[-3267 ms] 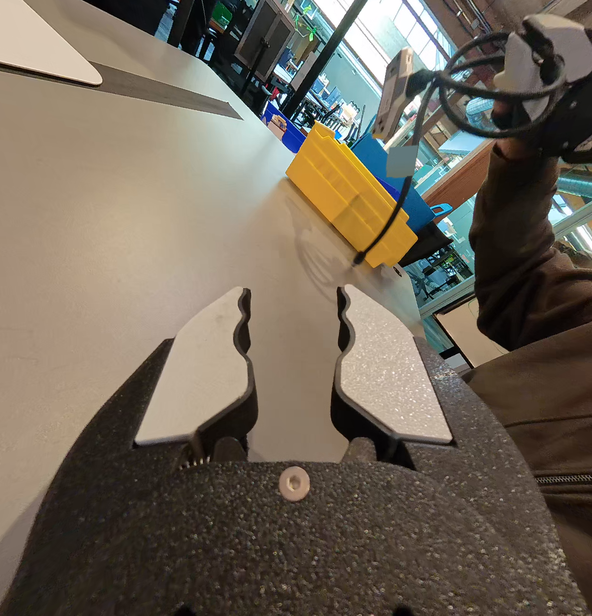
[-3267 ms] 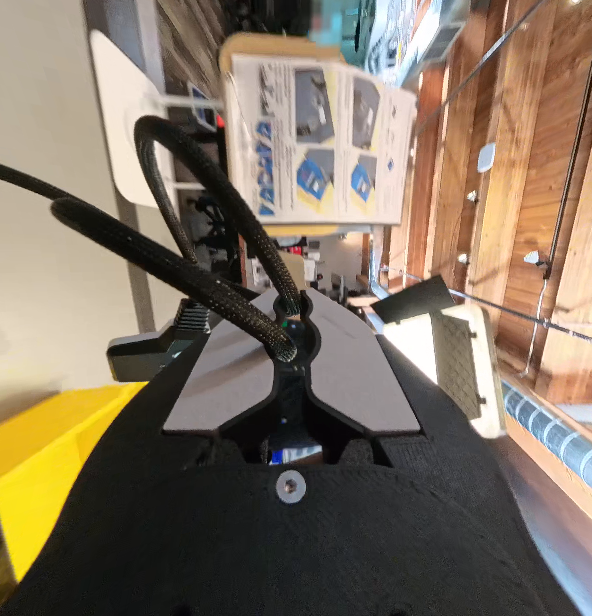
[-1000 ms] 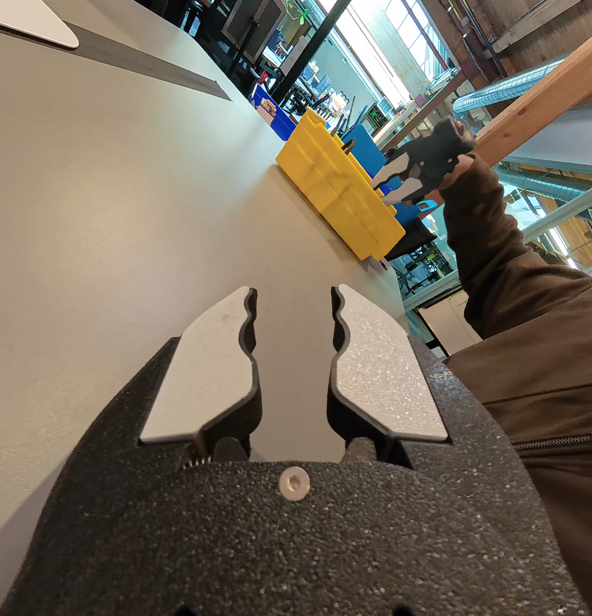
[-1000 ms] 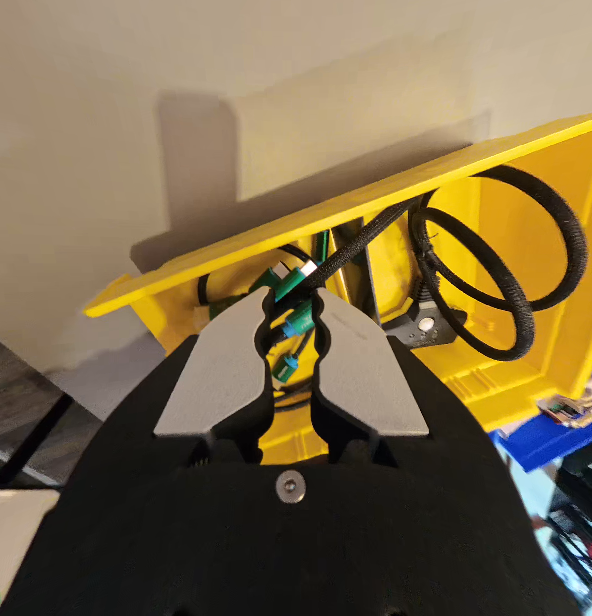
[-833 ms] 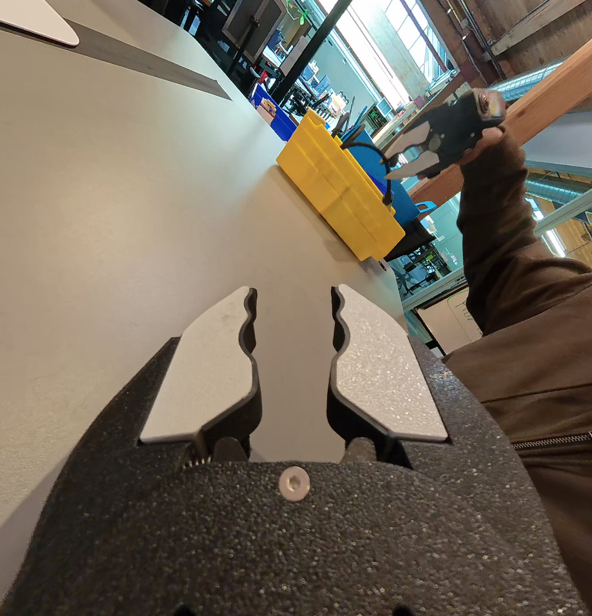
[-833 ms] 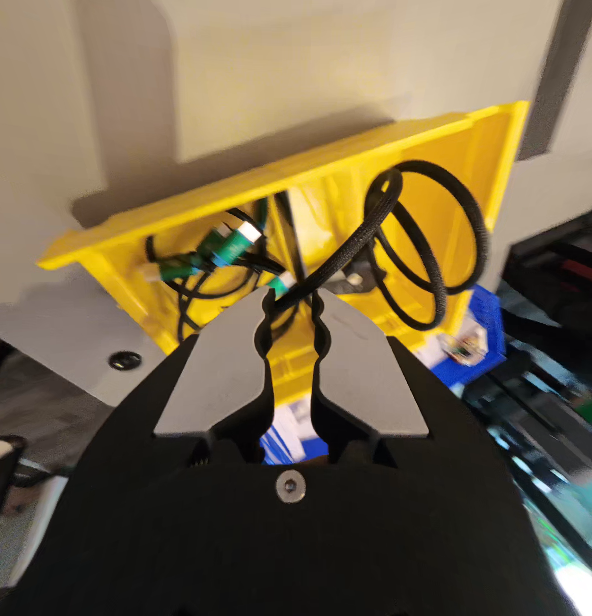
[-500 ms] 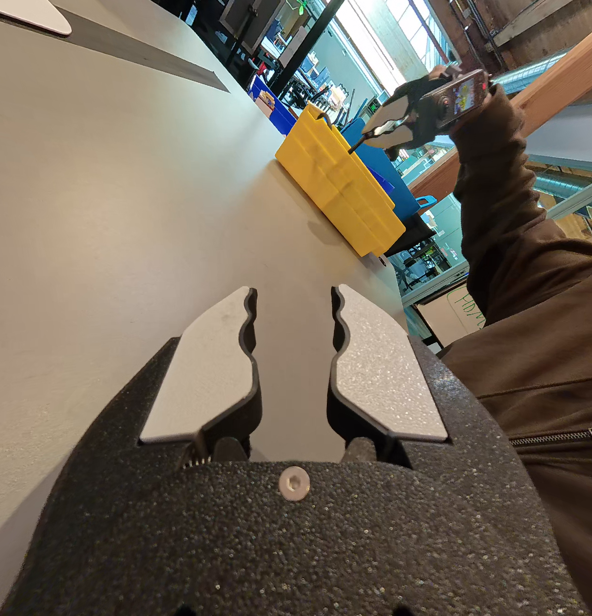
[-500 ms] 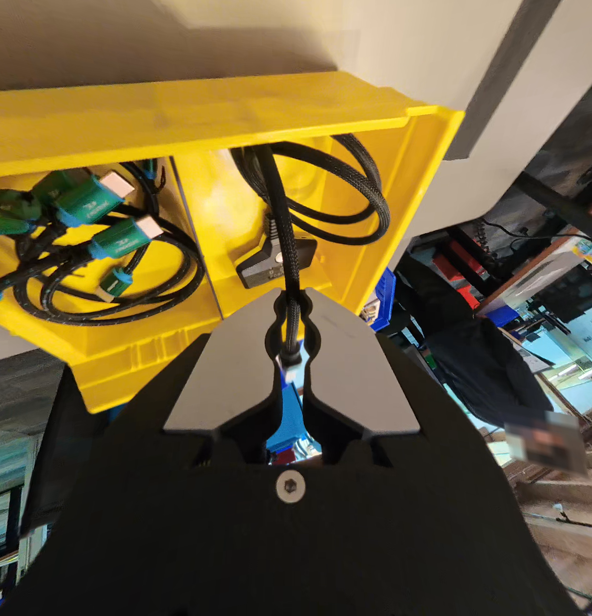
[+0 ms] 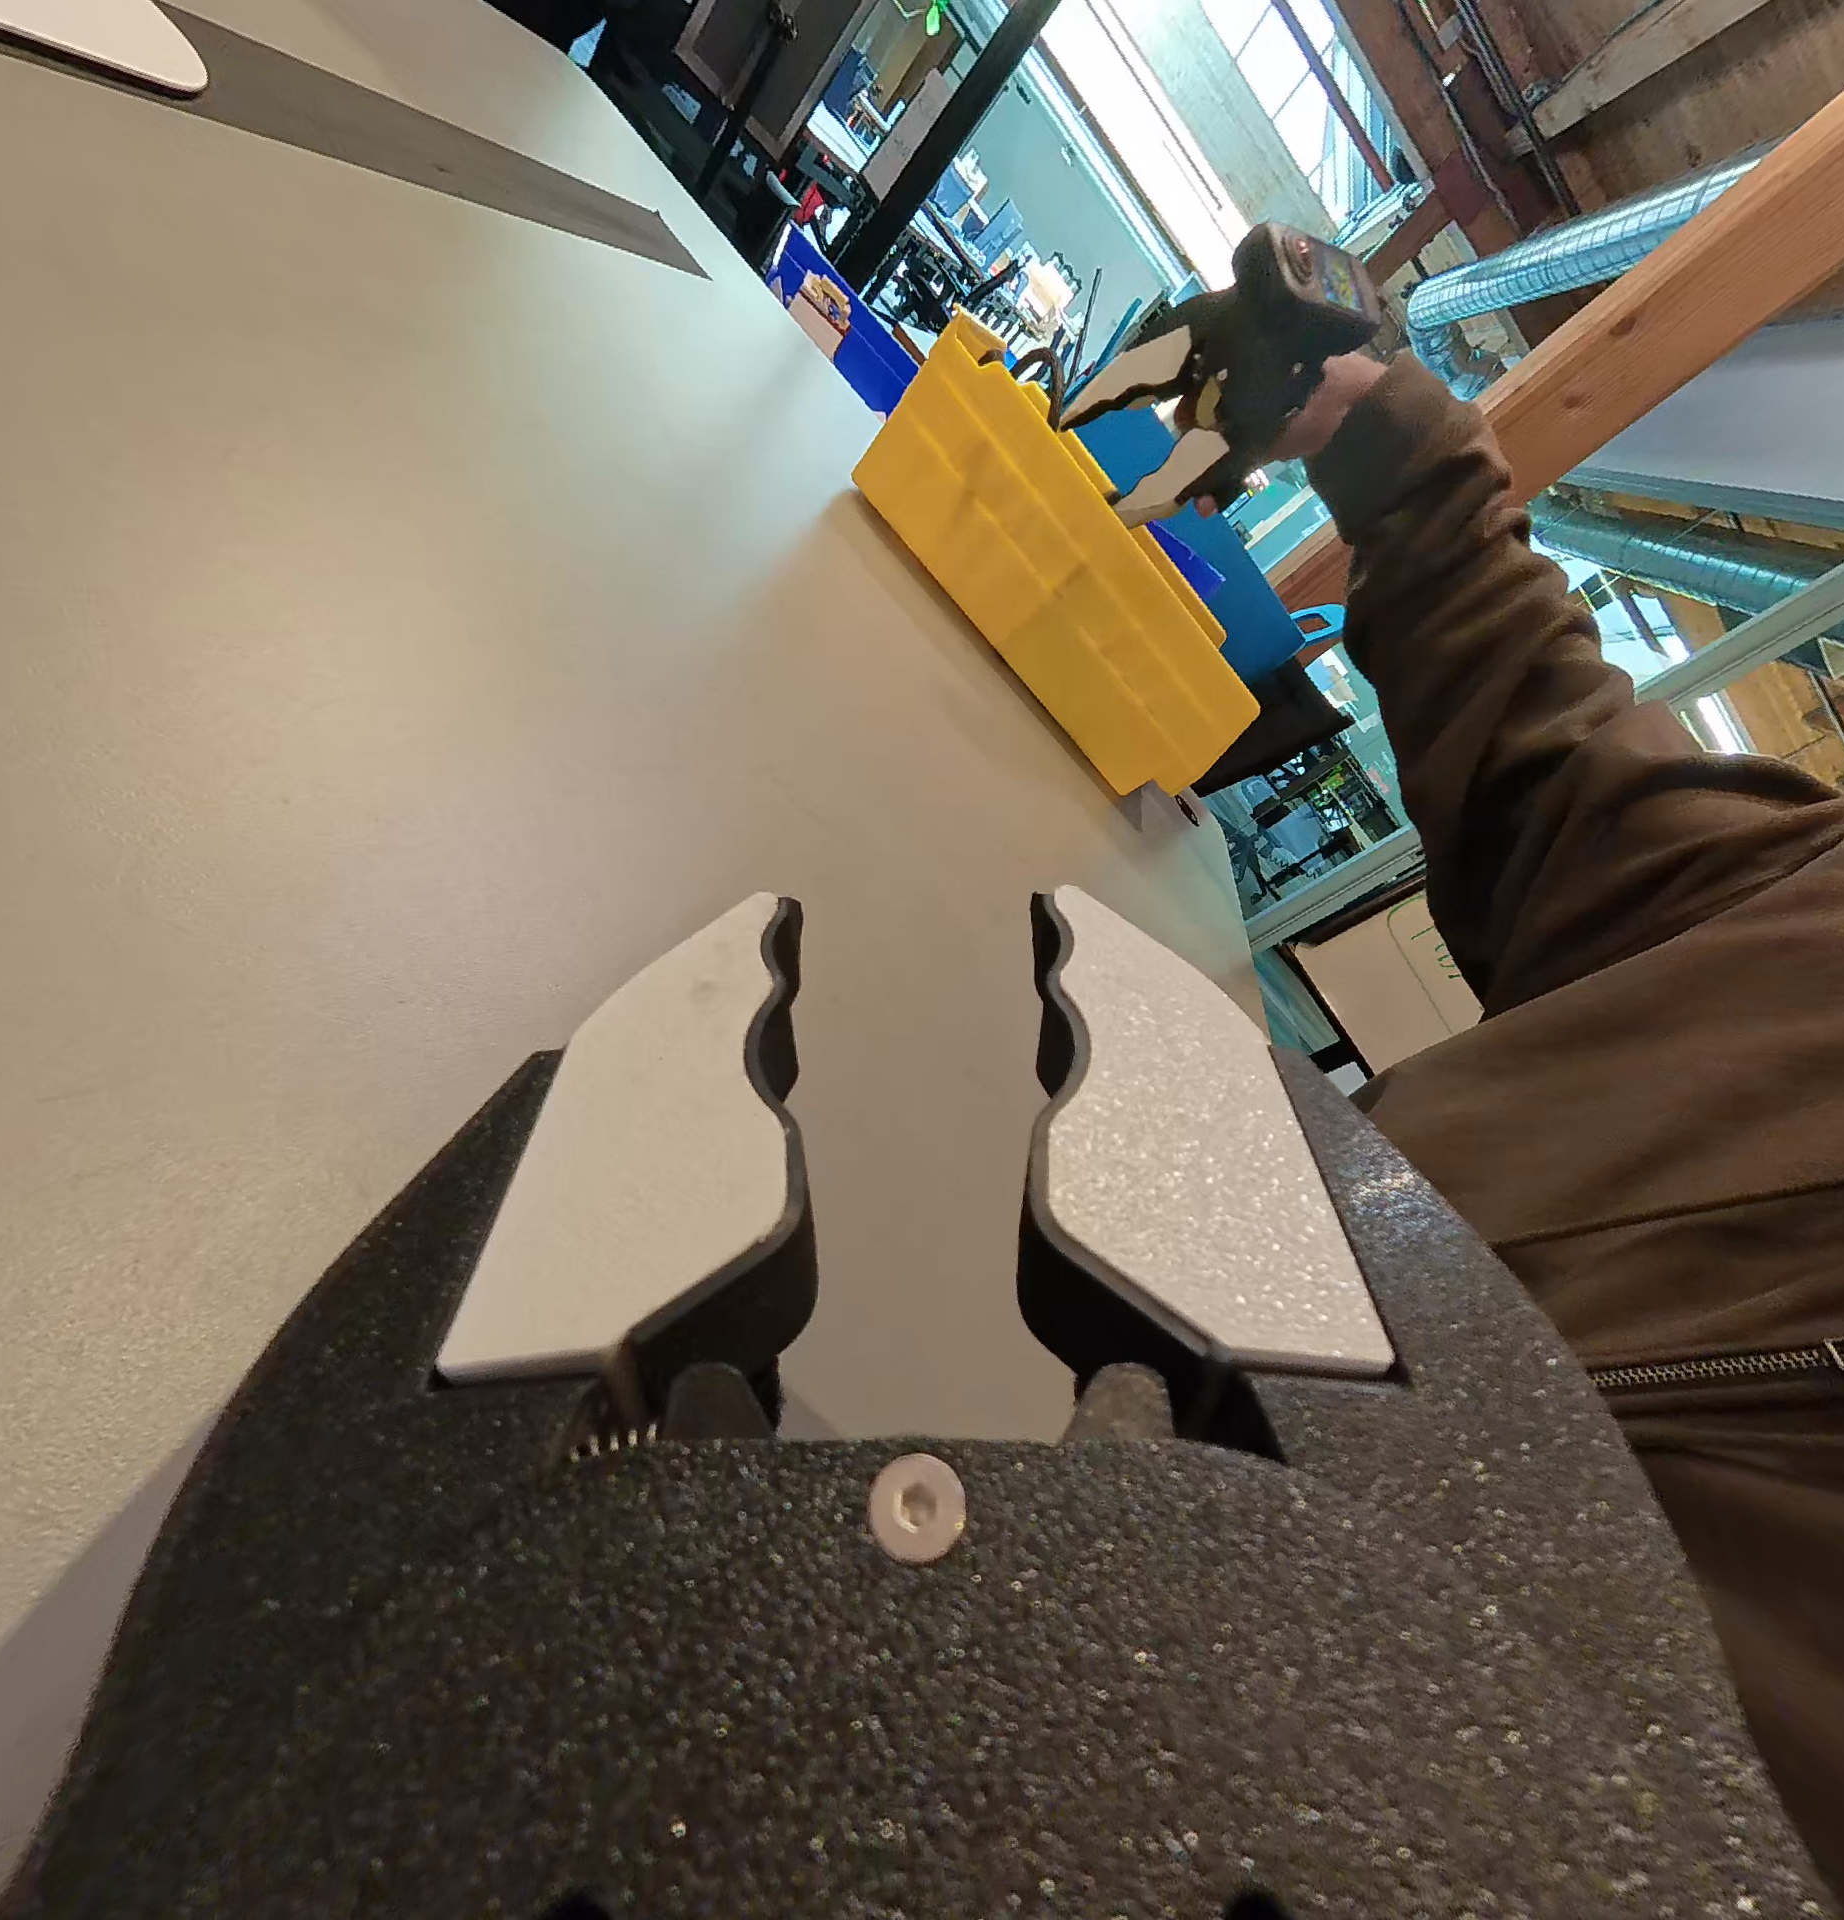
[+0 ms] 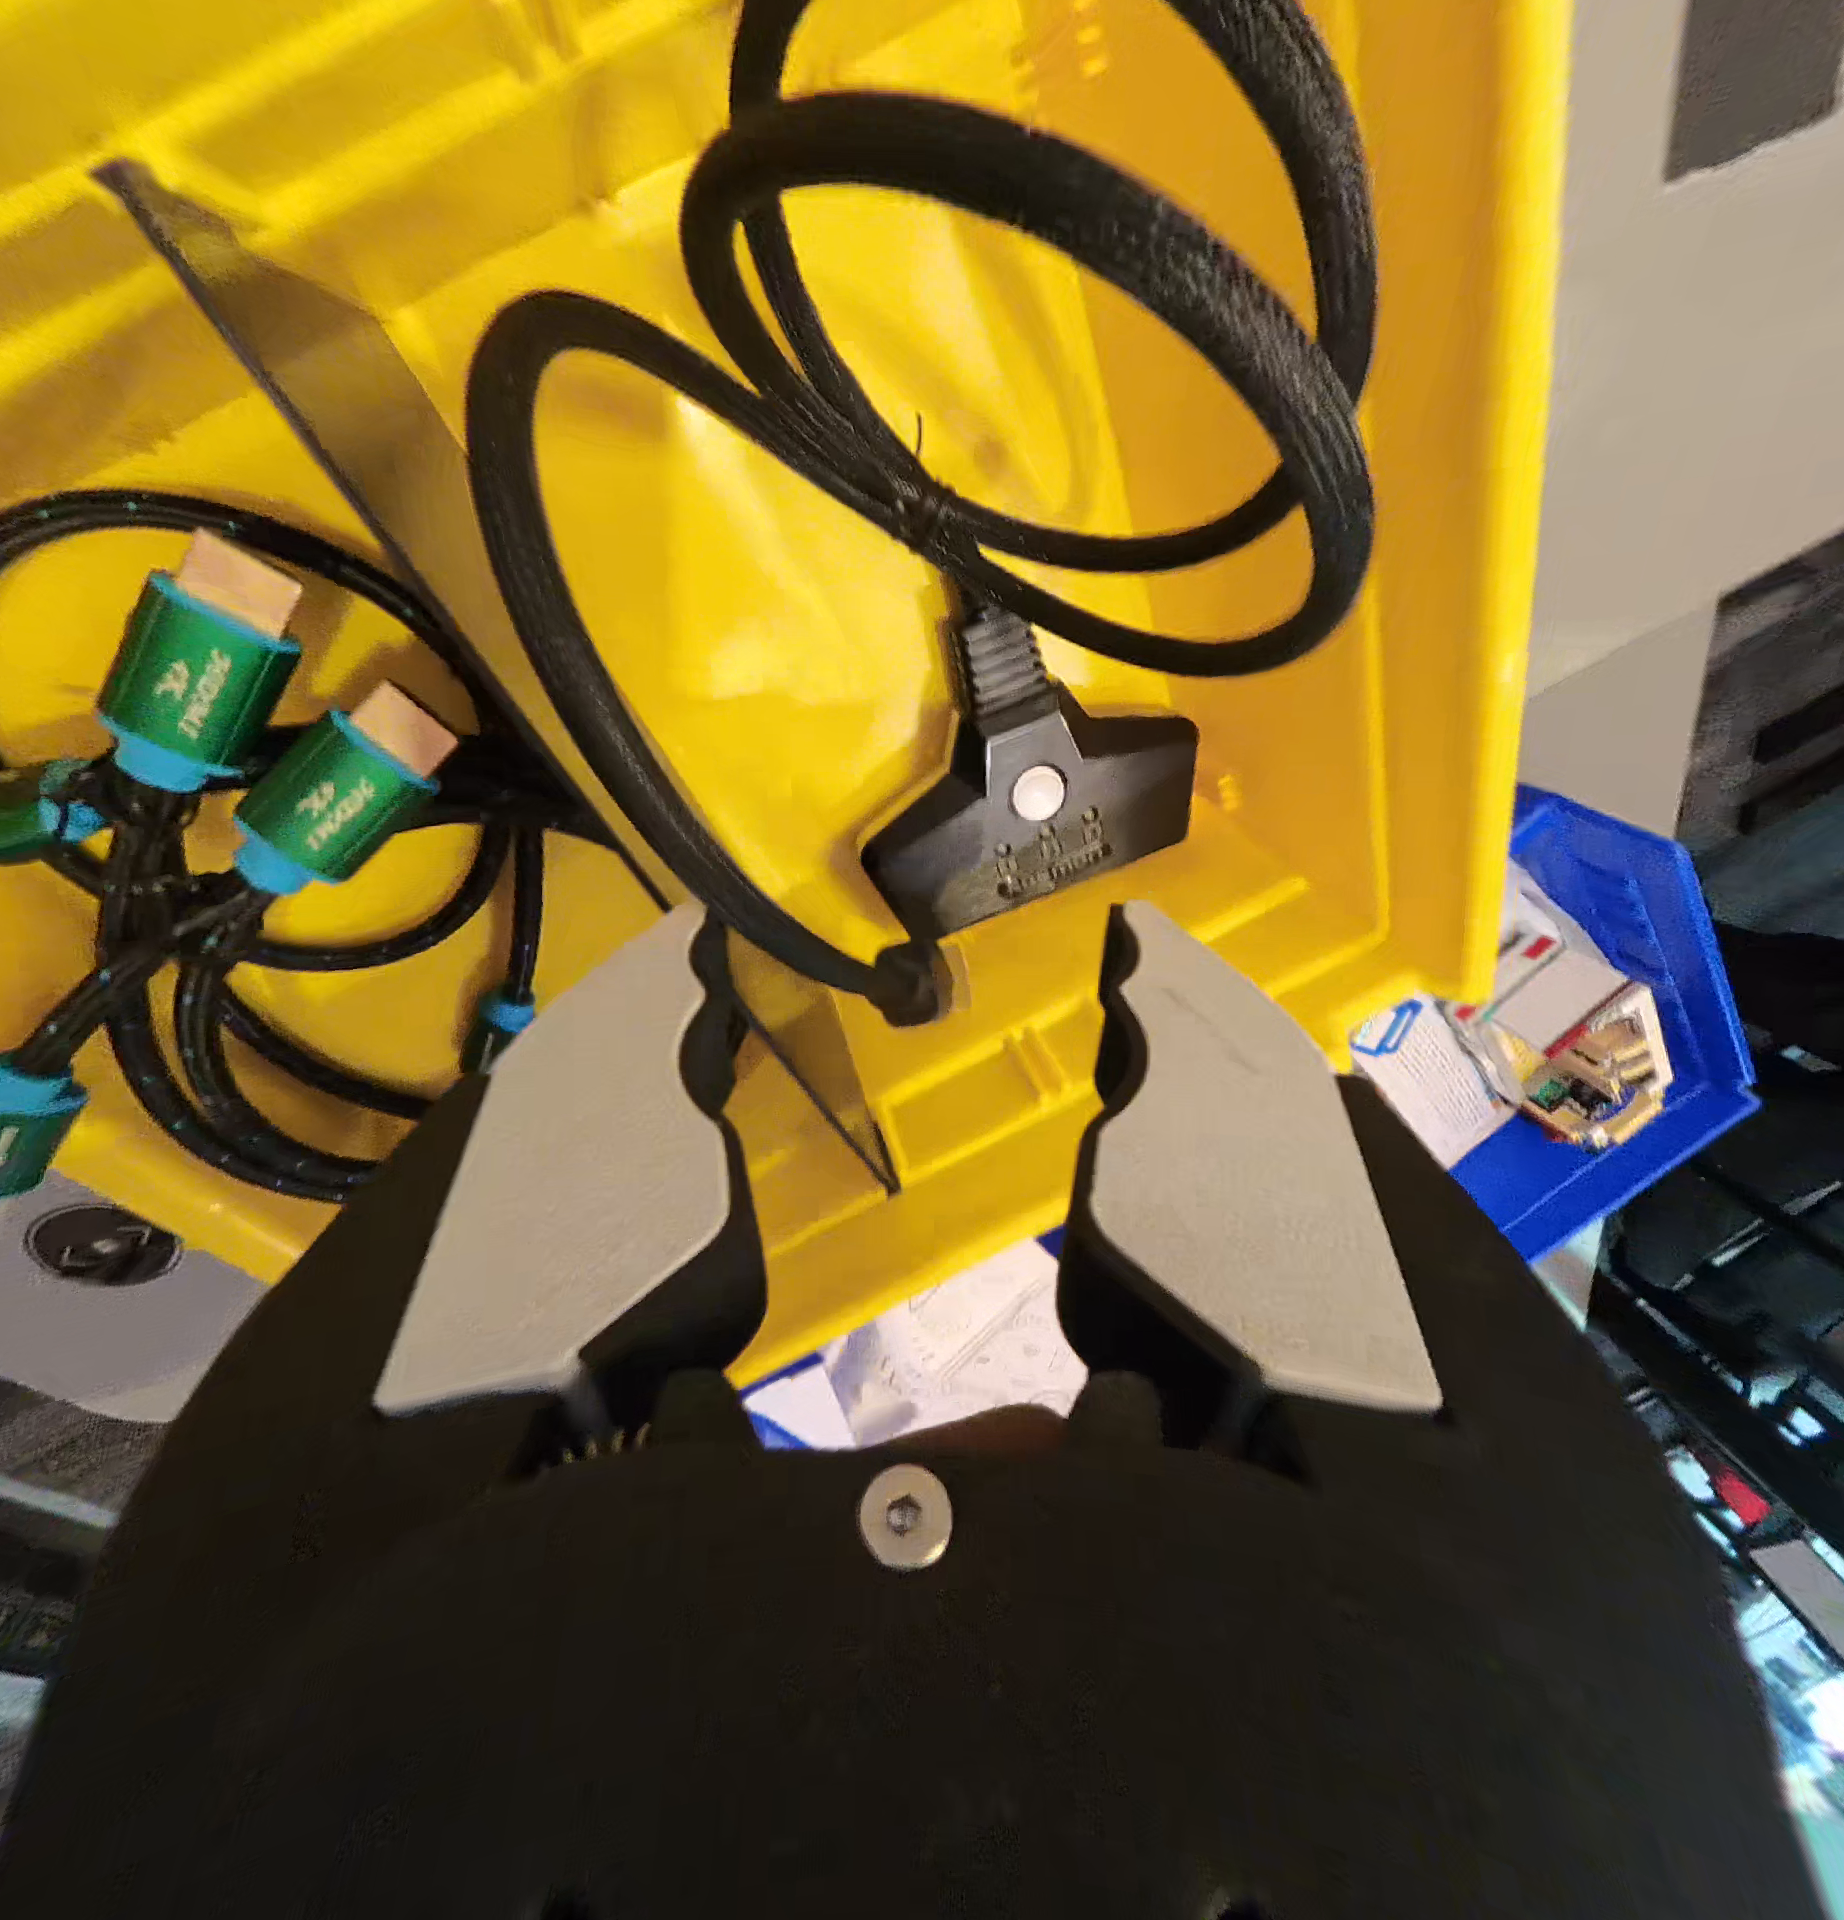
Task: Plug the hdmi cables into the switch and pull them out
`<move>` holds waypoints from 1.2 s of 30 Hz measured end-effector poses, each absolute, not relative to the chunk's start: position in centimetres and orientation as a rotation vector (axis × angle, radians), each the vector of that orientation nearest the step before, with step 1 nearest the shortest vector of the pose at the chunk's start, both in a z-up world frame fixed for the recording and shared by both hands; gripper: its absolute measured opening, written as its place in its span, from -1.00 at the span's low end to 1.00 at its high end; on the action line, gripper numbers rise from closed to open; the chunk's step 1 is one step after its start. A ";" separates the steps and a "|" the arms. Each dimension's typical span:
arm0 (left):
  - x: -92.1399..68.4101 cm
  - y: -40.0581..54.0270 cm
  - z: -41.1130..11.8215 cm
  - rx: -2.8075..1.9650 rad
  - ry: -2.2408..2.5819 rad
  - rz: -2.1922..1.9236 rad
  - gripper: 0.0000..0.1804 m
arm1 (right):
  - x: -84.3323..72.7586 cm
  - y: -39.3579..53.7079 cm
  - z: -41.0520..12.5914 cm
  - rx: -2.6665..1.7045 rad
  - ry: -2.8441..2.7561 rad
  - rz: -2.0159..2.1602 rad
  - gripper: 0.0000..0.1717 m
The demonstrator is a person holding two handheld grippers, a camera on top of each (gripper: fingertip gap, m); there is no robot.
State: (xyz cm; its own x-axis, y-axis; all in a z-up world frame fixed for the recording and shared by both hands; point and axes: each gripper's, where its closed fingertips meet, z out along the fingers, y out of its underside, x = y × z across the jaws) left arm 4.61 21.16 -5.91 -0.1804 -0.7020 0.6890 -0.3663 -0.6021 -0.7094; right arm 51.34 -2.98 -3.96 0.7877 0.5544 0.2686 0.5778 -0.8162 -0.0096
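My right gripper is open over the right compartment of a yellow bin. A black braided cable with a black T-shaped adapter block lies coiled in that compartment. The cable's end hangs free between my fingers and neither pad presses on it. My left gripper is open and empty, low over the grey table. In the left wrist view the right gripper shows far off, open above the yellow bin.
Green-ended cables fill the bin's left compartment behind a dark divider. A blue bin with small parts stands beyond the yellow one. A person's brown sleeve reaches over the table's right edge. A white board lies at the far left.
My right gripper carried the black cable over to the yellow bin, lowered it into the right compartment and opened; the cable end left the grasp. The left gripper has stayed still and open.
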 end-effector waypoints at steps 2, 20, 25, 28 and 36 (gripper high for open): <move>4.6 21.2 -5.9 -1.818 1.239 -1.854 -0.52 | 51.7 -3.7 -2.6 -2.870 -0.870 -0.421 -0.18; -4.1 22.0 -4.6 -1.702 1.083 -1.004 -0.37 | 32.1 -7.3 -1.2 -2.279 0.005 -0.022 -0.16; -17.7 25.1 0.2 -1.613 0.757 -0.469 -0.35 | 30.5 -8.8 -3.4 -2.299 0.047 -0.044 -0.06; -25.7 28.1 0.1 -1.717 0.599 -0.213 -0.25 | 30.0 -8.7 -4.7 -2.334 0.048 -0.037 -0.05; -30.5 32.8 -7.1 -2.035 0.544 -0.147 -0.26 | 31.0 -7.9 -7.1 -2.420 0.074 -0.260 -0.25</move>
